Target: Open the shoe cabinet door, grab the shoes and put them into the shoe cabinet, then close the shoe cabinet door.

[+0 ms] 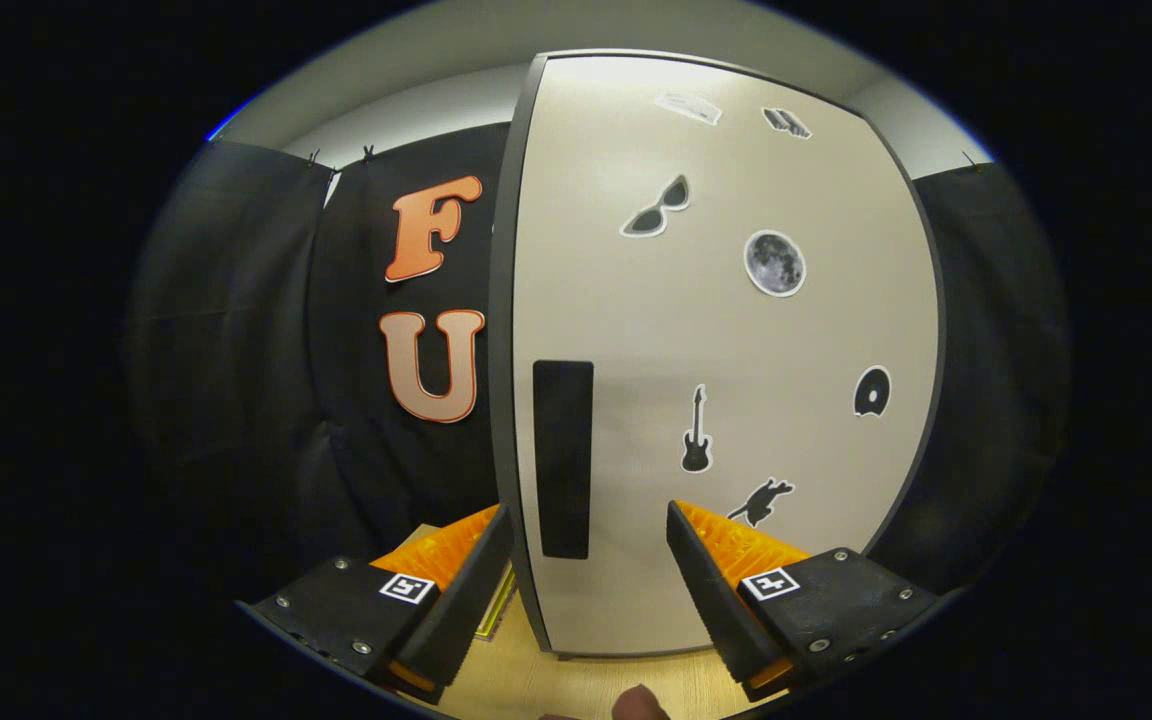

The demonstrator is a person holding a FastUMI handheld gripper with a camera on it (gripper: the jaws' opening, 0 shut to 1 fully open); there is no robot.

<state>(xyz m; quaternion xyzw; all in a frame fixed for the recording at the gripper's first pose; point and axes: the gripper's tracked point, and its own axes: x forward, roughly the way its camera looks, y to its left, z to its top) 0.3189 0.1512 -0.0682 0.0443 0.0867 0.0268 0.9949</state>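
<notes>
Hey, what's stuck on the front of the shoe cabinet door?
The shoe cabinet door carries stickers and a dark handle, which lies ahead between the open gripper jaws. The door is shut, hiding the inside.

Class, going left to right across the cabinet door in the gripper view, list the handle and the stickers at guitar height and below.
Black handle → guitar sticker → cat sticker → disc sticker. The open gripper straddles the door's left edge.

Recording booth, black cloth walls (236, 330) clipped up, sticker-covered shoe cabinet door (726, 340), wooden floor (576, 680)
</notes>
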